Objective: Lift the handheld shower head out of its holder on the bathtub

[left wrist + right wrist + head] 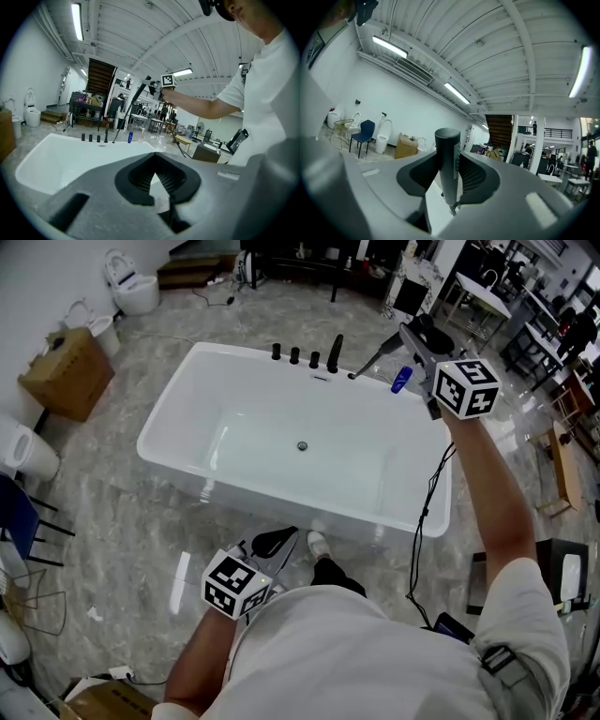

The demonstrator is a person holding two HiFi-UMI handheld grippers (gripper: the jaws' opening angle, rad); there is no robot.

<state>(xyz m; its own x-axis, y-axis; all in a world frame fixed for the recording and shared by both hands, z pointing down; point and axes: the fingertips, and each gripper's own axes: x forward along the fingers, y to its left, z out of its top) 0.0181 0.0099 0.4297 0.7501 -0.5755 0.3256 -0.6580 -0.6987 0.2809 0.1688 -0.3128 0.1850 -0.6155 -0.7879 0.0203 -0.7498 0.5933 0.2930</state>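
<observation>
The white bathtub point(169, 418) fills the middle of the head view. The dark, slim shower head point(380, 354) is up in the air above the tub's far right corner, slanting down to the left. My right gripper point(417, 338) is shut on its upper end. In the right gripper view the shower head point(448, 159) stands upright between the pads of my right gripper point(449, 173). The left gripper view shows the same shower head point(133, 101) raised over the tub. My left gripper point(278, 542) is low by the tub's near side, shut and holding nothing point(154, 176).
Black tap knobs point(294, 355) and a spout point(335, 352) line the tub's far rim, with a blue bottle point(401, 380) beside them. A cardboard box point(67, 371) and toilets point(131, 287) stand on the left. A black cable point(427, 502) hangs over the tub's right end.
</observation>
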